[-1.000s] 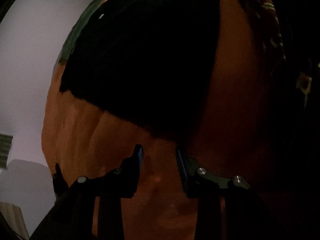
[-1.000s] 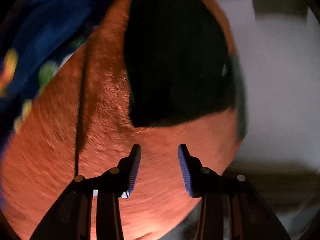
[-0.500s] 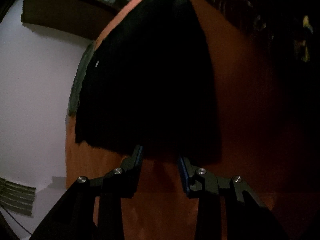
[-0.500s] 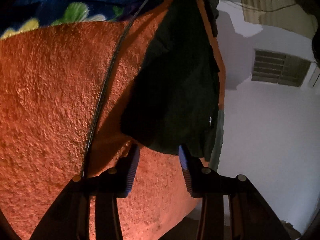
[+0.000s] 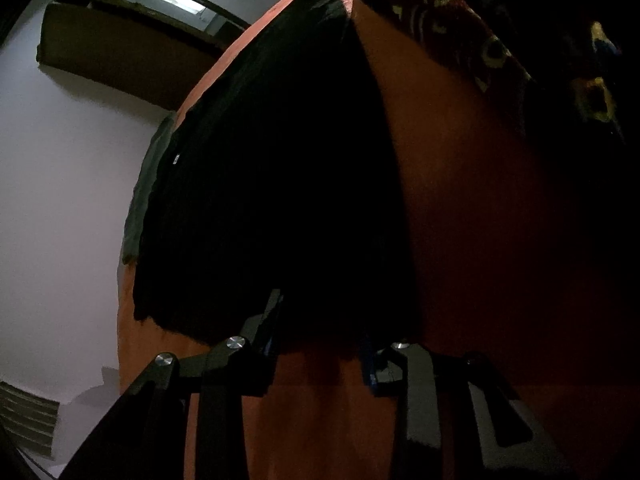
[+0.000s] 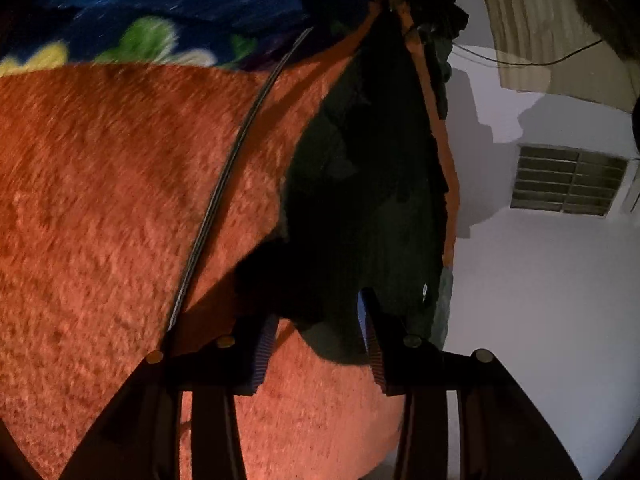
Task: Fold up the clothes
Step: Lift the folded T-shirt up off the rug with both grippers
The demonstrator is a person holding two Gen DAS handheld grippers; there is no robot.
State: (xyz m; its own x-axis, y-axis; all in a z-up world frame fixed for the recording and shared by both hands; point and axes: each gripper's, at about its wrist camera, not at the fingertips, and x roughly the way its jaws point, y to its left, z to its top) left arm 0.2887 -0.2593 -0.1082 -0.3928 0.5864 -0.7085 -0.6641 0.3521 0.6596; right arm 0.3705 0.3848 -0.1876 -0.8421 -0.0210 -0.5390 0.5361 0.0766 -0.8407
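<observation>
Here, dark garment [image 6: 360,216] between right hand-held gripper [image 6: 320,320] fingers

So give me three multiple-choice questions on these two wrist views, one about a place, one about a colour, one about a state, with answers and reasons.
1. Where does the dark cloth garment lie?
A. on the fuzzy orange blanket
B. on a bare wooden floor
C. inside a basket

2. What colour is the patterned fabric beyond the blanket, in the right wrist view?
A. pink
B. blue with green and yellow
C. plain grey

3. How does the garment's near edge sit relative to the right tongs?
A. far beyond the fingertips
B. between the two fingers
C. rolled into a ball beside them

Answers: 1 A, orange pile shows on both sides of the garment; 2 B, those colours show at the top; 3 B, the hem dips between the fingers.
</observation>
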